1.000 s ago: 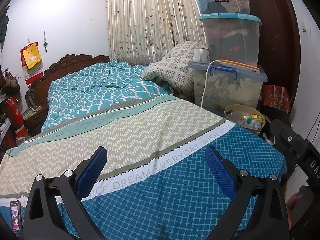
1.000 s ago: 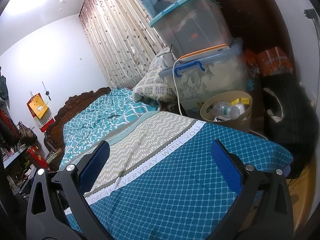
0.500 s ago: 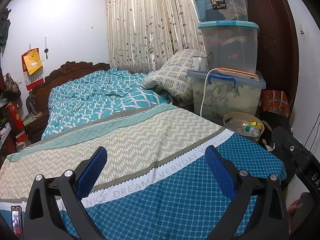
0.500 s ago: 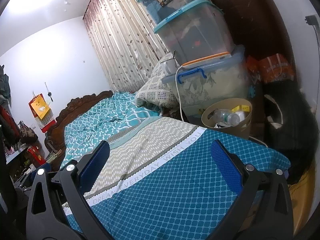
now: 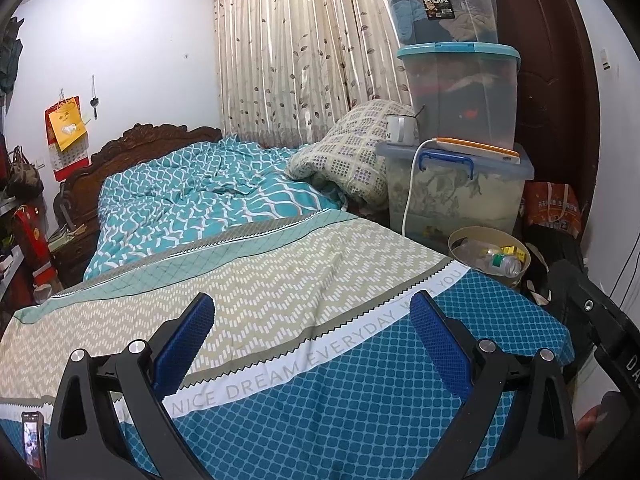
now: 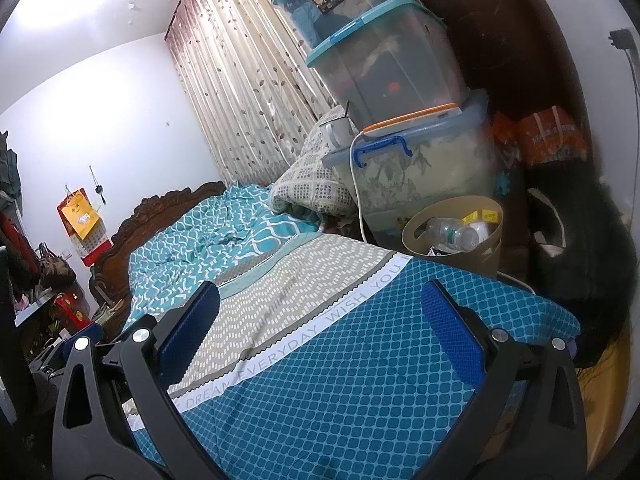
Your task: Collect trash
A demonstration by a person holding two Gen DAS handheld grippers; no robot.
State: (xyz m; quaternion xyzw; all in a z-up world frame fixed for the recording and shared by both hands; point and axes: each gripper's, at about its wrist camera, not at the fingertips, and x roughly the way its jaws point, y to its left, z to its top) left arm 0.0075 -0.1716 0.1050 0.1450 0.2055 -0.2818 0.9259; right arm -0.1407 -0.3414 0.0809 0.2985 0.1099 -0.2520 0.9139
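Left gripper (image 5: 312,312), right gripper (image 6: 320,300): both spread wide, empty, held over the bed (image 5: 360,380). Waste bin (image 6: 452,236) with bottle (image 6: 452,234): ahead-right, beyond the bed's corner, apparently already collecting trash.

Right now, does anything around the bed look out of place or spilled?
Nothing is spilled. The clear plastic bottle lies tilted in the tan waste bin, sticking above its rim. The bed cover holds no trash.

Bedspread (image 5: 280,376) band is reading "NICE DREAM EVERYDAY WISH YOU". Top storage box (image 5: 440,4) is carrying a black label (image 5: 436,2) reading "BOX".
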